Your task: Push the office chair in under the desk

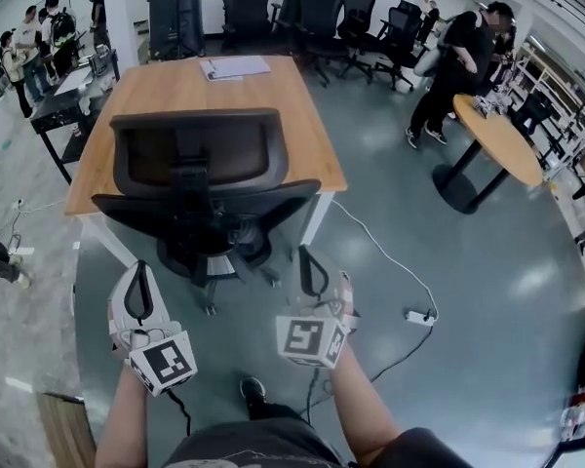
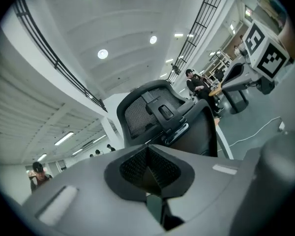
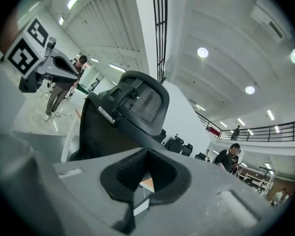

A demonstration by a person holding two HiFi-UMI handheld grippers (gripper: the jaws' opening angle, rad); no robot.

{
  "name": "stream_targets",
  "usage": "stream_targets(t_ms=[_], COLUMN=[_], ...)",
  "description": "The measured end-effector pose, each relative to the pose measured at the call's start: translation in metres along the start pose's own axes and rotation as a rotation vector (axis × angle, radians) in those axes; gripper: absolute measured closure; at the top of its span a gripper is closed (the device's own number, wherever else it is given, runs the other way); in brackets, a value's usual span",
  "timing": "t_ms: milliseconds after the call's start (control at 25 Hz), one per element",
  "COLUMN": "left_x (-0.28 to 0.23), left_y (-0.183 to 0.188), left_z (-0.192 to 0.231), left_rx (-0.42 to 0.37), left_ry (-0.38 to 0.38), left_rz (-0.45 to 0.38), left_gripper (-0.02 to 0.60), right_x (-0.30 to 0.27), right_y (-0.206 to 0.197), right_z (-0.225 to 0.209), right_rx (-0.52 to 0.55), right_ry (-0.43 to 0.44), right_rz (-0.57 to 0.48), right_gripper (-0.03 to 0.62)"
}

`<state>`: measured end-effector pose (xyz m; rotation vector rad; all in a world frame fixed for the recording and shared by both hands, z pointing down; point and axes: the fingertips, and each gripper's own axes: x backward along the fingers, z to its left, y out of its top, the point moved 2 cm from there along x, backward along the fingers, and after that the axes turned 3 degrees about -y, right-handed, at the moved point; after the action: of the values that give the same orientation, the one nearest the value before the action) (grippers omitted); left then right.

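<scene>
The black office chair (image 1: pixel 200 178) stands with its back toward me, its seat partly under the near edge of the wooden desk (image 1: pixel 166 91). My left gripper (image 1: pixel 137 269) and right gripper (image 1: pixel 308 255) hover low, a little short of the chair's base, one on each side. Both are shut with nothing between the jaws. In the left gripper view the shut left gripper (image 2: pixel 147 150) points up at the chair's mesh back (image 2: pixel 150 109). The right gripper view shows the shut right gripper (image 3: pixel 147 154) below the chair back (image 3: pixel 135 104).
A paper sheet (image 1: pixel 234 66) lies at the desk's far end. A white cable and power strip (image 1: pixel 418 317) run over the floor to the right. Several black chairs (image 1: pixel 322 13) stand behind, and a person (image 1: pixel 458 66) leans at a round table (image 1: pixel 502 142).
</scene>
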<state>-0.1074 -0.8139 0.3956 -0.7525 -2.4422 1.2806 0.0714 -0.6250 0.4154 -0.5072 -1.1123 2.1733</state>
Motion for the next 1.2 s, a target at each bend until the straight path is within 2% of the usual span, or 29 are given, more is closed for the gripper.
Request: stream_targets(t_ms=[80, 240, 360, 560, 720, 960, 1200], left_x=[0.016, 0.052, 0.073, 0.110, 0.139, 0.180, 0.215], left_y=[0.004, -0.022, -0.030, -0.020, -0.015, -0.013, -0.031], left_z=[0.005, 0.023, 0.035, 0.048, 0.052, 0.054, 0.040], left_rx=[0.044, 0.158, 0.206, 0.266, 0.318, 0.454, 0.469], left_ry=[-0.012, -0.009, 0.000, -0.009, -0.047, -0.127, -0.193], left_rz=[-0.034, 0.009, 0.008, -0.030, -0.047, -0.043, -0.025], left_gripper=[0.564, 0.563, 0.565, 0.563, 0.563, 0.565, 0.563], right_x=[0.010, 0.040, 0.064, 0.106, 0.144, 0.195, 0.241], right_y=[0.006, 0.022, 0.033, 0.046, 0.056, 0.060, 0.057], right_z=[0.009, 0.036, 0.052, 0.060, 0.063, 0.074, 0.089], right_rx=[-0.027, -0.101, -0.117, -0.105, -0.101, -0.122, -0.130], right_ry=[0.010, 0.030, 0.037, 0.030, 0.023, 0.025, 0.020], right_rz=[-0.002, -0.030, -0.045, -0.039, -0.042, -0.003, 0.029], right_gripper=[0.603, 0.603, 0.603, 0.603, 0.603, 0.603, 0.603])
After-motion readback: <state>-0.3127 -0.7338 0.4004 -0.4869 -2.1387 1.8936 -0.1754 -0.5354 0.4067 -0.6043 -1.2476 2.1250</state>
